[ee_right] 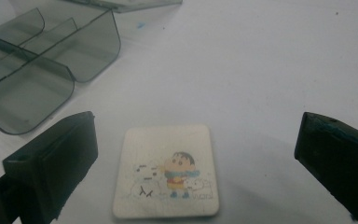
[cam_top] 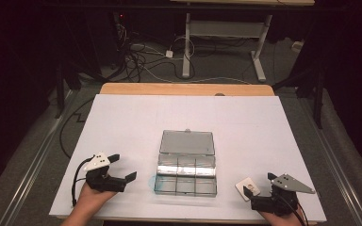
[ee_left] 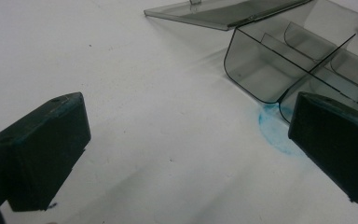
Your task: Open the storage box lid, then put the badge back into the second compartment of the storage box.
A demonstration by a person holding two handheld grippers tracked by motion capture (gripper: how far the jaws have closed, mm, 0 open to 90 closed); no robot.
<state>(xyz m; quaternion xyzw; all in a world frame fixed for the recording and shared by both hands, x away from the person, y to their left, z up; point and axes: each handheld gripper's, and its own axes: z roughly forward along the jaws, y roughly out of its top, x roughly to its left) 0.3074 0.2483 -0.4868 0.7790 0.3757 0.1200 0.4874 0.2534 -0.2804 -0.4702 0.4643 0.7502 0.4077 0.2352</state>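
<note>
A clear grey plastic compartment box (cam_top: pixel 186 176) lies open mid-table, its lid (cam_top: pixel 187 142) folded flat behind it. Its compartments (ee_left: pixel 279 65) look empty, as do those nearest the right gripper (ee_right: pixel 37 70). A small square card (ee_right: pixel 168 170) with a cartoon figure lies flat on the white surface, right of the box (cam_top: pixel 248 187). My right gripper (cam_top: pixel 260 189) stands open just above and around the card, jaws apart on either side, not touching it. My left gripper (cam_top: pixel 122 167) is open left of the box, with nothing between its jaws.
A white board (cam_top: pixel 136 122) covers the wooden table (cam_top: pixel 184 88). A blue smudge (ee_left: pixel 272 130) marks the board at the box's near left corner. Beyond the table, cables (cam_top: pixel 141 61) lie on the floor by another table's white legs (cam_top: pixel 186 47).
</note>
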